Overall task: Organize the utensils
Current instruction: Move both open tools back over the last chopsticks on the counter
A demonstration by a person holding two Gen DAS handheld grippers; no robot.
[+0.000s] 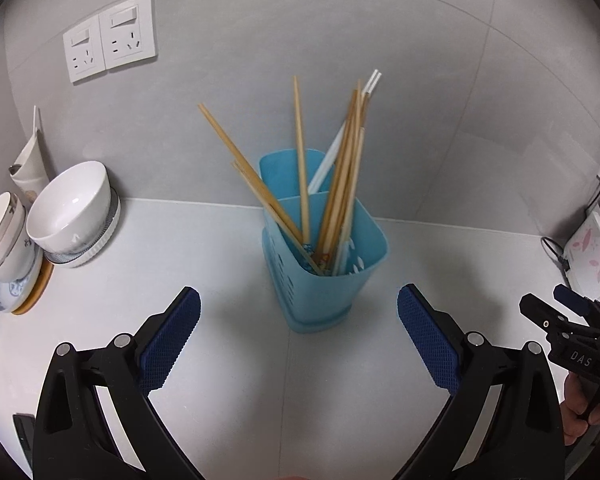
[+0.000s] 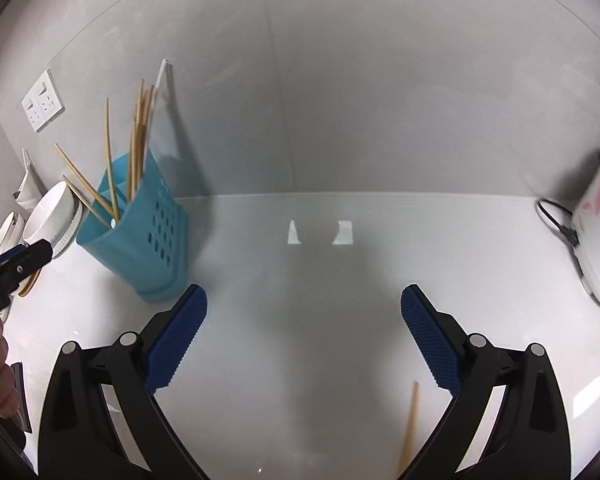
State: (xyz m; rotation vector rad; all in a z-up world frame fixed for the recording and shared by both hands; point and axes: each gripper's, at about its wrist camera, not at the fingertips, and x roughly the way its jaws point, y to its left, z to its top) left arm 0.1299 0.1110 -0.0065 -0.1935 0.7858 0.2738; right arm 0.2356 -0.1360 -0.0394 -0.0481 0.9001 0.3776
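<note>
A blue perforated utensil holder [image 1: 324, 280] stands upright on the white counter against the wall, filled with several wooden chopsticks [image 1: 340, 184] and a white pair. My left gripper [image 1: 299, 336] is open just in front of it, with nothing between its blue pads. In the right wrist view the same holder [image 2: 140, 248] sits at the left. My right gripper [image 2: 304, 336] is open over bare counter. One wooden chopstick [image 2: 410, 428] lies on the counter by its right finger, blurred. The right gripper also shows at the left wrist view's right edge [image 1: 556, 304].
White bowls [image 1: 72, 212] and stacked dishes [image 1: 8, 256] sit at the left by the wall. Wall sockets [image 1: 108, 38] are above them. A white appliance with pink flowers [image 2: 596, 232] and its cable stands at the right. Two white tape marks [image 2: 320, 233] lie mid-counter.
</note>
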